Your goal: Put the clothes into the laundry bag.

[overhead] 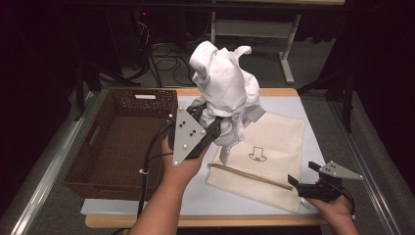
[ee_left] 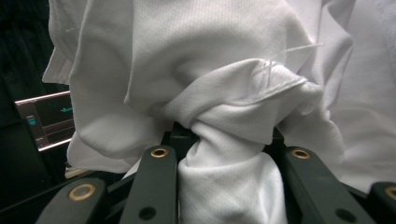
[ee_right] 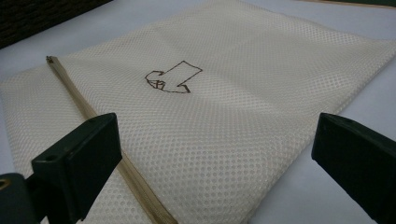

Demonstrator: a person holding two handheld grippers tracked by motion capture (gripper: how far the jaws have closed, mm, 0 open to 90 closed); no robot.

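A bunched white garment [overhead: 224, 88] hangs in the air over the table's middle, held up by my left gripper [overhead: 211, 125]. In the left gripper view a twisted fold of the white garment [ee_left: 219, 154] is pinched between the two black jaws. A cream mesh laundry bag [overhead: 271, 156] with a brown zipper [overhead: 252, 176] and a small brown drawing lies flat on the right of the table. My right gripper [overhead: 303, 175] hovers open at the bag's near right corner; in its own view the mesh bag [ee_right: 224, 112] and its zipper [ee_right: 88, 112] lie between the wide-apart jaws.
A dark brown wicker basket [overhead: 98, 166] stands on the left of the table, beside my left hand. A pale blue-white sheet [overhead: 147, 203] covers the wooden tabletop. Cables and a white table frame [overhead: 288, 54] sit on the floor beyond the far edge.
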